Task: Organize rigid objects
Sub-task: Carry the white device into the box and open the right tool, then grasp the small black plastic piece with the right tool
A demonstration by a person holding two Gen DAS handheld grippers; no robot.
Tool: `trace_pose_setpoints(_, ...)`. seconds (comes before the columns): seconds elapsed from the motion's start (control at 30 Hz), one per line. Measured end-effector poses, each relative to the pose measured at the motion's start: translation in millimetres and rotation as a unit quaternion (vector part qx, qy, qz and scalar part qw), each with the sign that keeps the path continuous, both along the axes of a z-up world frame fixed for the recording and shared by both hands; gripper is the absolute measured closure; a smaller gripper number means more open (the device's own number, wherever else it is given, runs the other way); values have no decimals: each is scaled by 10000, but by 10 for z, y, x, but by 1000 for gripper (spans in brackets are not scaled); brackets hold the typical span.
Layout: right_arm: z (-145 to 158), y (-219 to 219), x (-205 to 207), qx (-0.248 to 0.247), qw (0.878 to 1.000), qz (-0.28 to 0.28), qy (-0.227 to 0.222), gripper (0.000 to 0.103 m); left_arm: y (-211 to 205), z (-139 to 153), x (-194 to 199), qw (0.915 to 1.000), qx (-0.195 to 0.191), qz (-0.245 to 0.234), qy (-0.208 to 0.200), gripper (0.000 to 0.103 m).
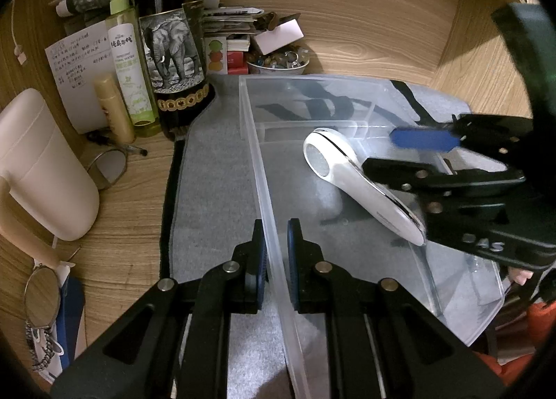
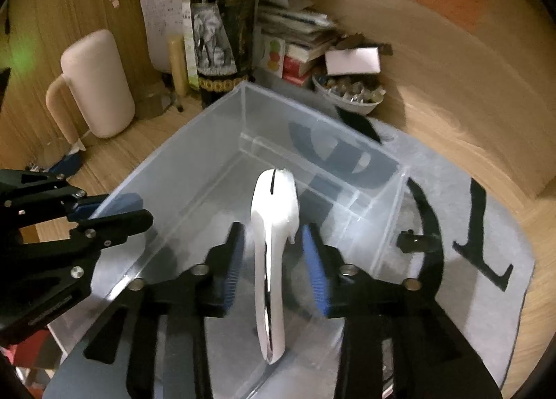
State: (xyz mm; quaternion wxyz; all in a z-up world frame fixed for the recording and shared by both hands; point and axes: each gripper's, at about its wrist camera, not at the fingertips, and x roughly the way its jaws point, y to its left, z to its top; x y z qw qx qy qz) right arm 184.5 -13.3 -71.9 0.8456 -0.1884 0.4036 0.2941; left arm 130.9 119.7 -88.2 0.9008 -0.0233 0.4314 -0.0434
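Note:
A clear plastic bin (image 1: 264,173) stands on a grey mat. My left gripper (image 1: 277,253) is shut on the bin's left wall; it also shows in the right wrist view (image 2: 114,208). A white handheld device (image 1: 354,183) with a chrome seam is inside the bin, also seen in the right wrist view (image 2: 274,242). My right gripper (image 2: 272,260) is open, its blue pads standing apart on either side of the device without touching it. In the left wrist view the right gripper (image 1: 410,152) reaches into the bin from the right.
A dark wine bottle (image 1: 172,44) with an elephant label, a green spray bottle (image 1: 130,62), a cream mug (image 1: 45,169), a bowl of small items (image 1: 278,62) and stacked papers stand behind and left of the bin. Glasses (image 1: 41,298) lie at the left. Black shapes are on the mat (image 2: 486,277).

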Motion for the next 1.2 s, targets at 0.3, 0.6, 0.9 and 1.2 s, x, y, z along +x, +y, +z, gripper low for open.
trace_pose_setpoints(0.3, 406, -427, -83, 558, 9958, -333, -650, 41, 23, 12, 26, 10000, -1, 50, 44, 92)
trace_pose_setpoints(0.6, 559, -1110, 60, 721, 9852, -1220, -967, 37, 11, 11, 39, 9999, 9, 101, 65, 92)
trace_pose_setpoints(0.9, 166, -1430, 448, 529, 9829, -1718, -394, 37, -3, 6, 37, 9999, 25, 116, 67, 92)
trace_pose_setpoints(1.2, -166, -1193, 699, 476, 9887, -1418, 134, 37, -1, 5, 37, 9999, 15, 105, 65, 92)
